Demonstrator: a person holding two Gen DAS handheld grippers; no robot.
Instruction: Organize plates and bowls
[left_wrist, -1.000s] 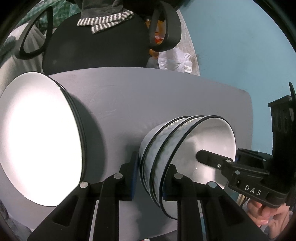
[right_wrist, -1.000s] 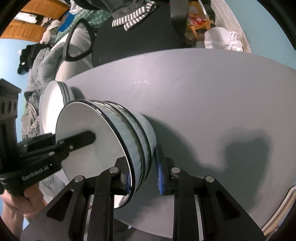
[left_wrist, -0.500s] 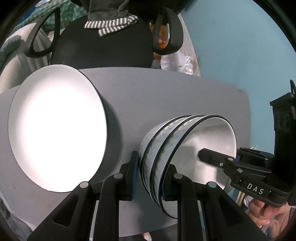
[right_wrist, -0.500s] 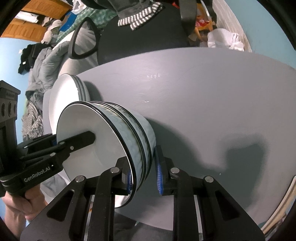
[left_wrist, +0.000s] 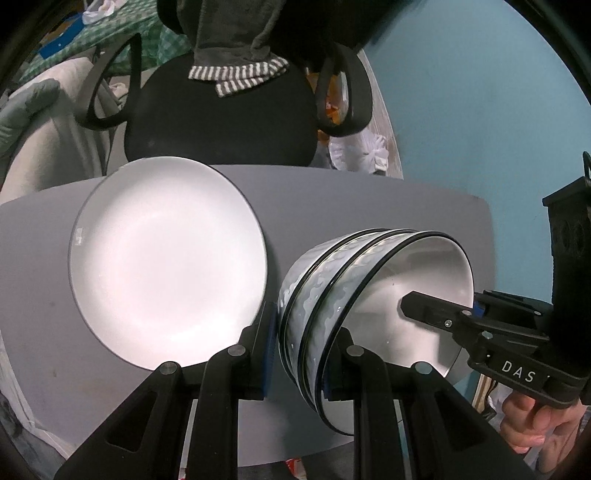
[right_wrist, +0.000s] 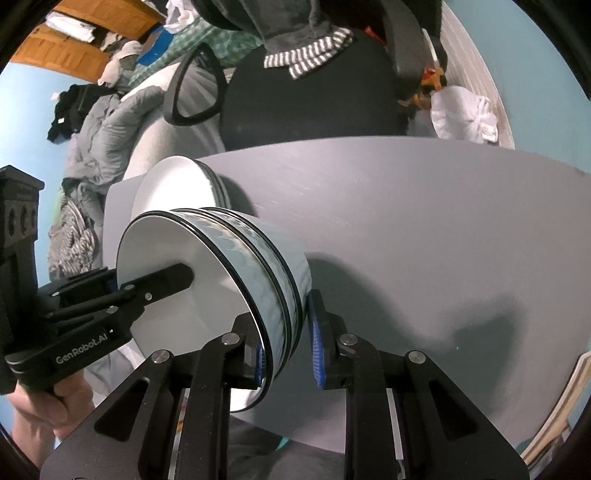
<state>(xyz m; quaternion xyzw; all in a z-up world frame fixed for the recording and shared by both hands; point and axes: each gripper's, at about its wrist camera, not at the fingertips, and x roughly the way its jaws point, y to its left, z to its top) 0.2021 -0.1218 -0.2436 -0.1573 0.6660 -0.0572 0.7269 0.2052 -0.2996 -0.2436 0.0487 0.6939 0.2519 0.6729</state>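
The stack of bowls (left_wrist: 369, 295) has been lifted off the surface (left_wrist: 369, 206), beside the plates (left_wrist: 166, 258). It is pinched by both the left hand-held gripper (left_wrist: 301, 350) and the right hand-held gripper (right_wrist: 286, 343), nearly closed, ready for moving.

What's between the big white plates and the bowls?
In the left wrist view, only bare grey table and one finger of the left gripper lie between the plates and the stacked bowls.

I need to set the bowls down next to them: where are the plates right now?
The plates lie stacked on the grey table, left of the held bowls in the left wrist view, near the table's far edge by the black chair.
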